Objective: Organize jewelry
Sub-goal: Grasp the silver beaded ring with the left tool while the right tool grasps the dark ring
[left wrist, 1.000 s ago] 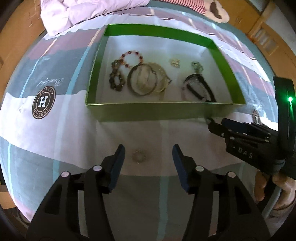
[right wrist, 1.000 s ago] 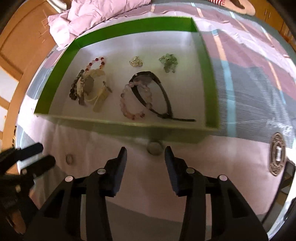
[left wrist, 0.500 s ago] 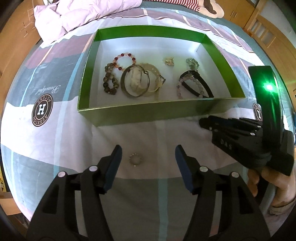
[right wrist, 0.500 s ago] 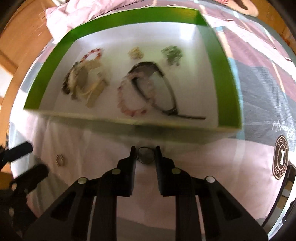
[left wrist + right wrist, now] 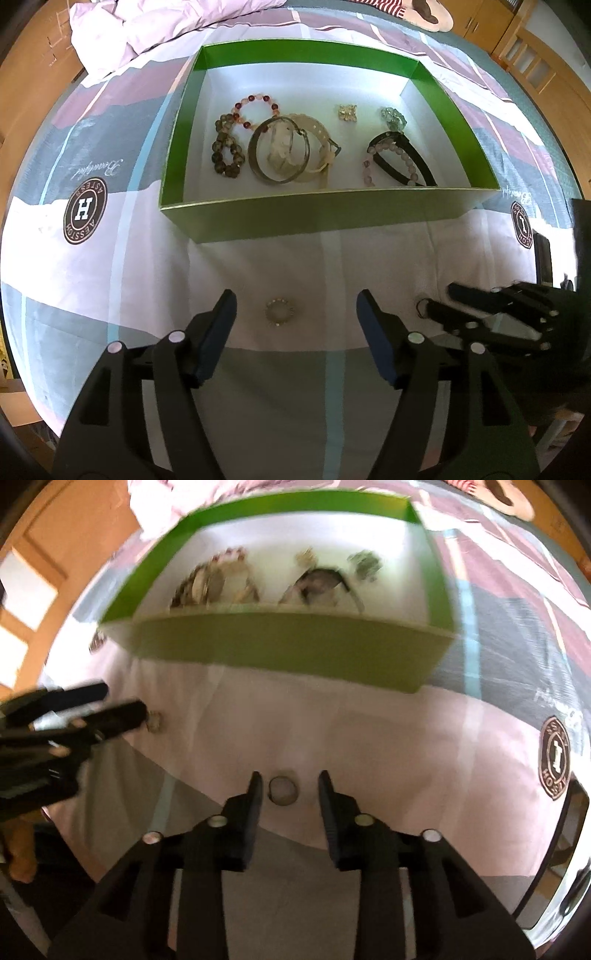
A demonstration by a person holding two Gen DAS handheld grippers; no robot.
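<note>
Patterned bedspread (image 5: 258, 266), green box (image 5: 317, 218) beyond

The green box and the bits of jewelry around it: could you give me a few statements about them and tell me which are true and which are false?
1. The green box already holds several bracelets. True.
2. A small beaded ring lies inside the box. False: it lies on the bedsheet outside the box, between the fingers of the left gripper.
3. The left gripper is clamped on the beaded ring. False: its jaws are opening and stand clear of it on both sides.
4. A plain ring lies between the fingers of the right gripper. True; those jaws are opening.
5. A black hair clip lies in the box. True.
</note>
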